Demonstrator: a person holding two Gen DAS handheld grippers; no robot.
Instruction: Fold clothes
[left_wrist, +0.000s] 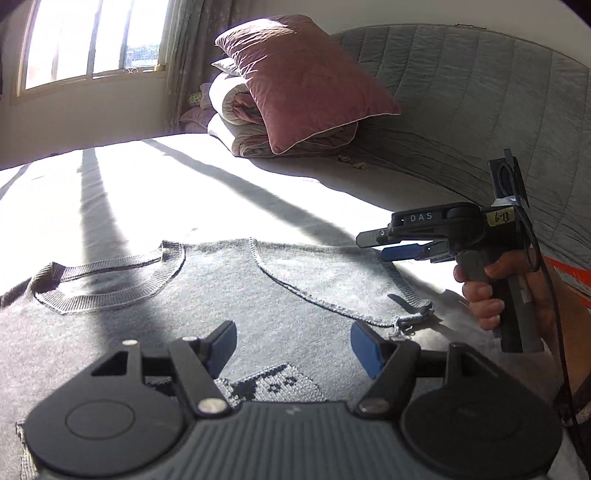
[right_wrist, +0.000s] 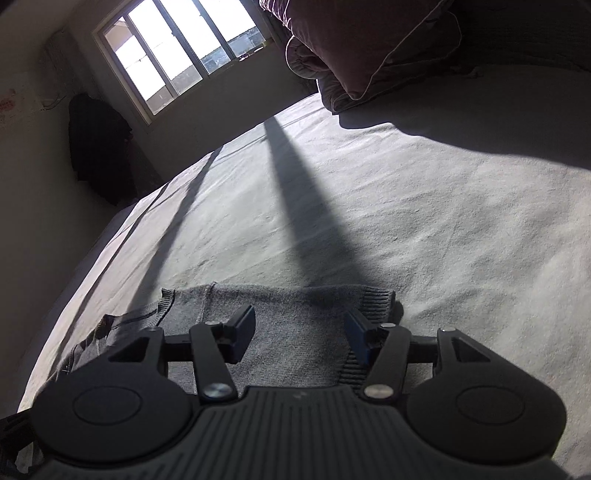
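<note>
Partly cropped grey sweater, glare-washed bedsheet

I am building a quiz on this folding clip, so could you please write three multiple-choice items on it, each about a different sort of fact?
1. Where does the sweater lie?
A. On the bed
B. On a chair
C. On the floor

2. What colour is the pillow?
A. Green
B. Dusty pink
C. Yellow

3. How do the jaws of the left gripper stand?
A. Shut on the collar
B. Shut on a sleeve
C. Open, holding nothing

Answers:
1. A, it is spread flat on the sheet.
2. B, it leans on a folded quilt.
3. C, sweater shows in the gap between the blue pads.
</note>
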